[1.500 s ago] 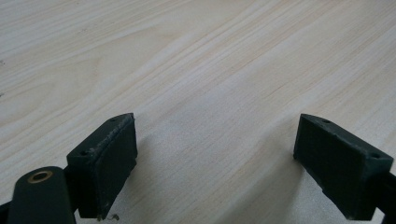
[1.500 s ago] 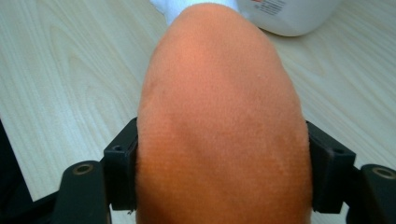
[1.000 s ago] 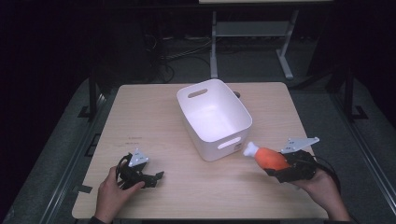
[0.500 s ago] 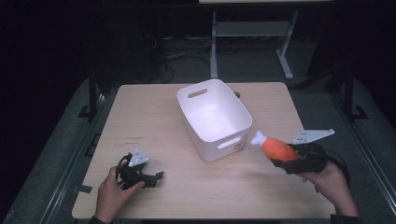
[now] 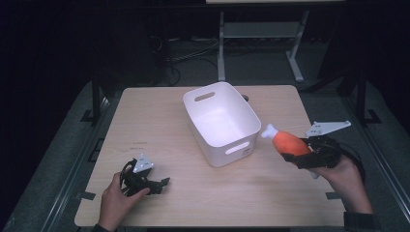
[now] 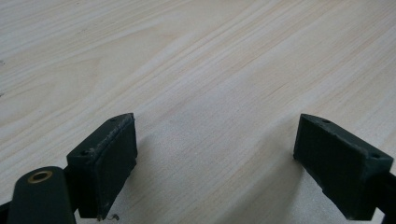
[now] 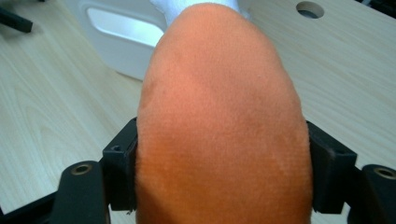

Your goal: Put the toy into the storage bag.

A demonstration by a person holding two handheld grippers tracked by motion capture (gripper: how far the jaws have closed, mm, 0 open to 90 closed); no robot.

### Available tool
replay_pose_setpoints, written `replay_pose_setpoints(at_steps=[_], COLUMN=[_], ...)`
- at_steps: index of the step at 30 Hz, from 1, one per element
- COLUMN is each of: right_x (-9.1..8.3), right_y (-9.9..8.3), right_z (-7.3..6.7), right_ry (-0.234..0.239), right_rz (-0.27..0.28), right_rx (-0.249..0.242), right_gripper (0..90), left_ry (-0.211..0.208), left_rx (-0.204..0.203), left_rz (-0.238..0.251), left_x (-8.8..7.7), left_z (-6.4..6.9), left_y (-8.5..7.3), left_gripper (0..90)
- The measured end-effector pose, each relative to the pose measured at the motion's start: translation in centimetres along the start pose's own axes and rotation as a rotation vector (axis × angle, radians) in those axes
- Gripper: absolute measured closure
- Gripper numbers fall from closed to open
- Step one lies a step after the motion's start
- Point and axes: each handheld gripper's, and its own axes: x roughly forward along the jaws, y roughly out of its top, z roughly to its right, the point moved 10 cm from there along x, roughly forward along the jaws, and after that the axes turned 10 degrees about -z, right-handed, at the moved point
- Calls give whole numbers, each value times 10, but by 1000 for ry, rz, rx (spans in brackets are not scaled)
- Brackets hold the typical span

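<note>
An orange plush drumstick (image 5: 288,142) with a white bone end is clamped in my right gripper (image 5: 302,152), held above the table just right of the white bin (image 5: 221,122). Its white tip points toward the bin's near right corner. In the right gripper view both black pads (image 7: 122,170) press into the sides of the orange drumstick (image 7: 223,126). My left gripper (image 5: 163,183) rests low over the table's front left, jaws wide apart. In the left gripper view nothing lies between its pads (image 6: 108,163), just bare wood.
The light wooden table (image 5: 159,121) carries the bin at its middle. A round hole (image 7: 309,9) in the tabletop lies behind the bin. Dark floor, cables and a white stand's legs (image 5: 261,43) lie beyond the far edge.
The right hand has lifted the drumstick and drifted a little to the right, away from the bin's near corner. The left hand has stayed where it was.
</note>
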Motion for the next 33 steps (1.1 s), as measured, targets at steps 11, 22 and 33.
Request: replay_pose_setpoints(at_steps=[11,22,33], right_x=[-6,-4,4], right_y=[25,49,73], right_z=[0,1,-3], right_ry=[-6,-9,3], right_rz=[0,-8,-13], right_rx=[2,7,-2], right_gripper=[269,268,268], left_ry=[1,2,1], left_rx=[1,2,2], left_rz=[-1,1,-2], left_x=[0,0,0], left_z=[0,0,0], left_y=[0,0,0], left_gripper=[125,125,125])
